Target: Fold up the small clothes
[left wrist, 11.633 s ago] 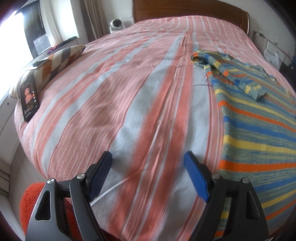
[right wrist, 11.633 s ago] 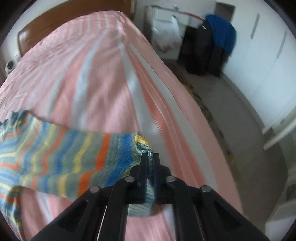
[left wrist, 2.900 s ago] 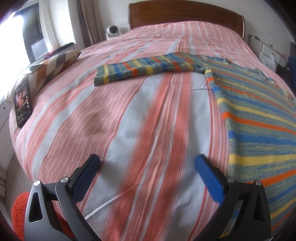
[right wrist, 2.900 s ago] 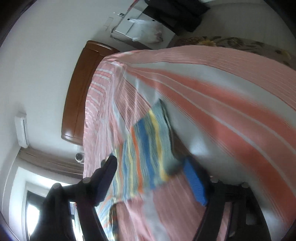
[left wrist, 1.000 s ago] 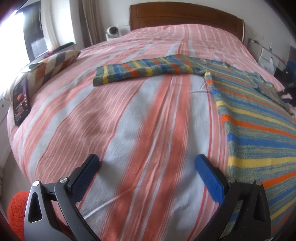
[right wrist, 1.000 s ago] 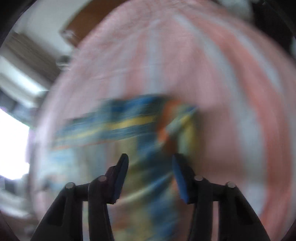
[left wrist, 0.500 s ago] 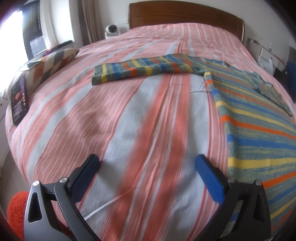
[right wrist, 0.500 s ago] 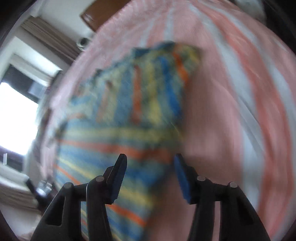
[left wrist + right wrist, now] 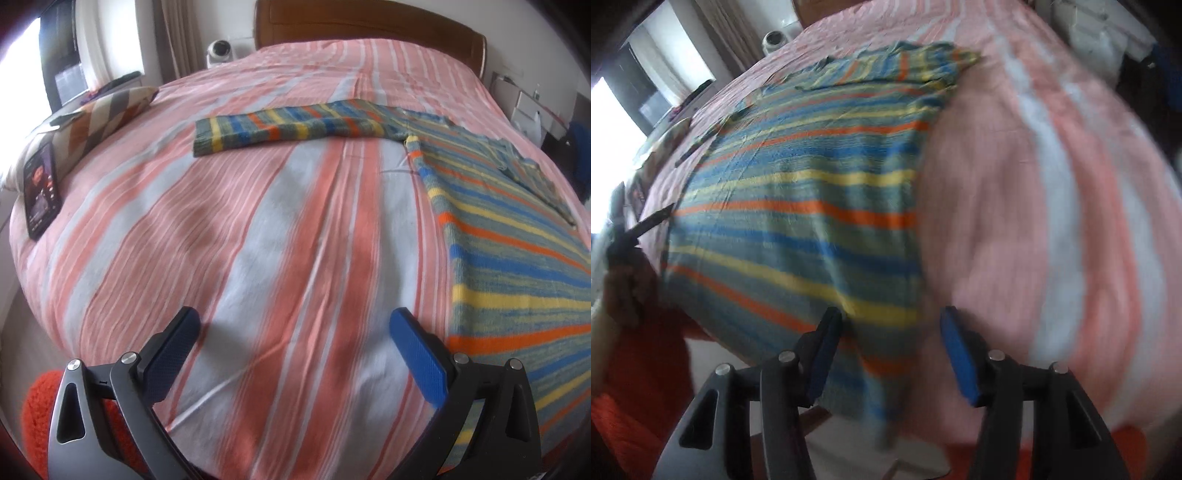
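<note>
Both tongs, left (image 9: pixel 293 341) and right (image 9: pixel 890 338), were spread and held nothing; the soft striped knit sweater (image 9: pixel 798 192) looked floppy, best pinched at its hem corners.

The sweater (image 9: pixel 517 236) lies flat on the bed (image 9: pixel 280 229), toward its right side, one sleeve (image 9: pixel 288 129) stretched out leftward across the middle. Its hem hangs over the near edge. A phone (image 9: pixel 40 195) rests at the bed's left edge, leaning on a pillow (image 9: pixel 99 118). The headboard (image 9: pixel 369 29) stands behind, a camera (image 9: pixel 219 51) left of it.
</note>
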Available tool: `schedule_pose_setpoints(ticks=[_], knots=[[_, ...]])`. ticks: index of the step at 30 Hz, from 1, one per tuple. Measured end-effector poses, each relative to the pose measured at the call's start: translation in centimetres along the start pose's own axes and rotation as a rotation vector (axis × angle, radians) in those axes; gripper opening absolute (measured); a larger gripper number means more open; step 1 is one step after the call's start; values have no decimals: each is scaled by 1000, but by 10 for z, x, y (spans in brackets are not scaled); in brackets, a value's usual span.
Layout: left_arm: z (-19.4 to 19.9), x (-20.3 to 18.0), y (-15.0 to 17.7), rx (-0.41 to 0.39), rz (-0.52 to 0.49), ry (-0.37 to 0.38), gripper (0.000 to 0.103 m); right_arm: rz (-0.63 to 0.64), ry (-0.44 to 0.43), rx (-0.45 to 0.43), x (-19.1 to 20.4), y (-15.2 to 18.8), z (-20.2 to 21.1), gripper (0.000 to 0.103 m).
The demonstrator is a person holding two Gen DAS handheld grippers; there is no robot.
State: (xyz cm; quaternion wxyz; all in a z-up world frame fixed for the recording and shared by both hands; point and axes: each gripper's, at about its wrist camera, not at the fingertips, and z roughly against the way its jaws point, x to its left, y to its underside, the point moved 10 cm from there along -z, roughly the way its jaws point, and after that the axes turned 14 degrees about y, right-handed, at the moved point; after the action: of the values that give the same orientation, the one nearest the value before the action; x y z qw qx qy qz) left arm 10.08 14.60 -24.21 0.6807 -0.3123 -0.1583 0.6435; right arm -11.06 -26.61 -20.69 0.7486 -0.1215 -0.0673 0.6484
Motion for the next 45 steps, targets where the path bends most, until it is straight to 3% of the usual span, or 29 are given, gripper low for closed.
schedule_pose_setpoints(ticks=[4,7,10,13,16,18,21,24,26,27,29,30,31,32,35,37,40,45], knots=[[-4,-3,-3,-8,-1,-11,102,-35,-25,-172,14,-15,41,60],[-4,-8,-3,-5,-19,-15,102,-40,-35,-277,43,-41,43,67],[-1,-10,2,24,-34,7,102,-59,-74,-269,68,-56,22,67],[2,-11,-5,92,-19,90,102,-23,-115,-251,91,-52,11,67],[11,9,-52,47,31,135,102,48,-120,-248,104,-38,10,67],[7,38,-93,16,77,112,102,82,-110,-257,105,-33,11,67],[-25,89,-130,59,170,62,102,66,-105,-273,101,-35,11,67],[-68,138,-131,157,292,-13,99,21,-119,-264,94,-38,8,67],[-79,141,-137,140,308,-19,98,0,-119,-241,90,-35,3,67],[-80,136,-143,118,305,-13,94,-4,-119,-235,89,-35,1,67],[-87,116,-154,95,294,53,50,-4,-113,-230,87,-34,-1,67],[-91,109,-158,101,283,68,41,-4,-111,-231,87,-35,-2,67],[-96,101,-161,109,272,78,11,-5,-113,-234,88,-36,-2,67],[-99,95,-163,118,272,89,5,-6,-116,-237,89,-37,-2,67],[-89,78,-187,62,260,93,3,-5,-131,-249,91,-38,2,67],[-70,46,-215,3,193,127,3,-4,-138,-262,90,-36,6,67],[-44,-41,-255,-46,31,221,3,-10,-140,-278,85,-37,9,67],[-32,-192,-272,-50,-182,395,4,-53,-181,-270,76,-40,6,67]])
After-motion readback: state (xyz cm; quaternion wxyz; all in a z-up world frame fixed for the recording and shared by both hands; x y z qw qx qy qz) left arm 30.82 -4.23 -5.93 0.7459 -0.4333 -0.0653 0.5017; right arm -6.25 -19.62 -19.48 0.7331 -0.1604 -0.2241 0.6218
